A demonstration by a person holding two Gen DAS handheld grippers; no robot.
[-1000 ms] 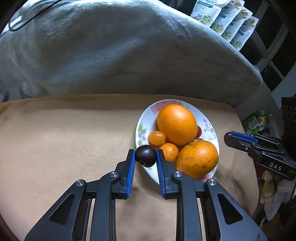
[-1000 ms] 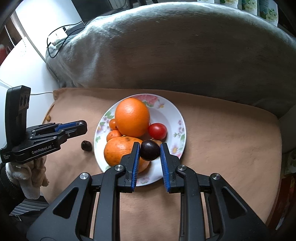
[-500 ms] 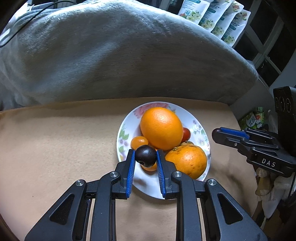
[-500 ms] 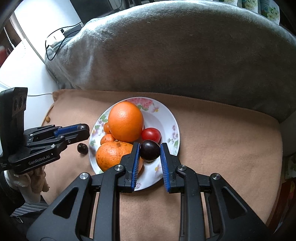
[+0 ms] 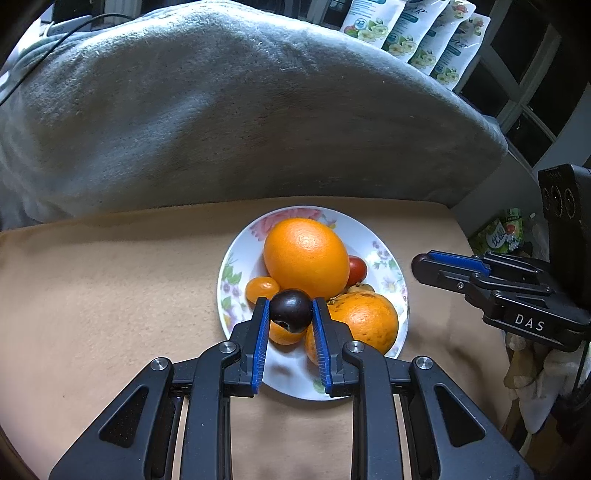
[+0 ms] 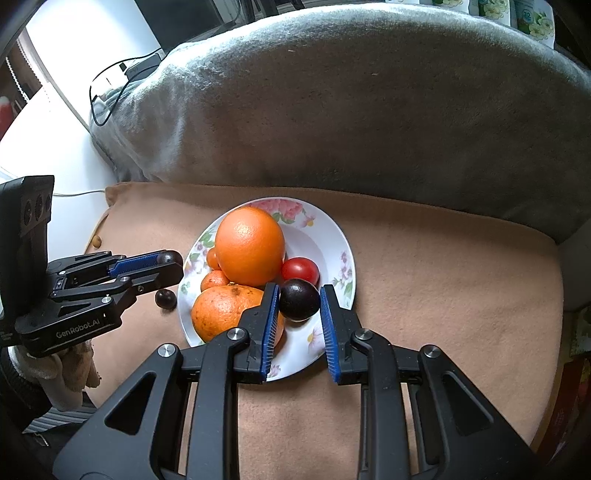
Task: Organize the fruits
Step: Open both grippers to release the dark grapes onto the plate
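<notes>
Fruits: a large orange [image 6: 249,245], a mottled orange [image 6: 225,312], two small orange citrus [image 5: 262,288] and a cherry tomato [image 6: 300,270] lie together on a floral plate [image 6: 332,236].
Plate: it rests on a tan cushion [image 6: 443,295], in front of a grey blanket-covered backrest [image 6: 369,110].
Left fingers: the left gripper [image 5: 290,301] has its blue pads pressed on both sides of a dark plum [image 5: 290,310], with no gap showing.
Left plum's place: it is held over the near left part of the plate, above one small citrus and beside the mottled orange.
Right fingers: the right gripper [image 6: 299,288] has just been parting its jaws. A second dark plum [image 6: 299,299] sits between the pads, and a thin sliver of gap shows on each side.
Right plum's place: it is over the near right part of the plate, just in front of the cherry tomato.
Loose plum [image 6: 165,298]: it lies on the cushion just left of the plate rim, below the left gripper's tip in the right wrist view.
Cushion's left edge: a small tan round thing [image 6: 96,242] is there, too small to tell what it is.
Background: white pouches [image 5: 413,33] stand in a row behind the backrest.
</notes>
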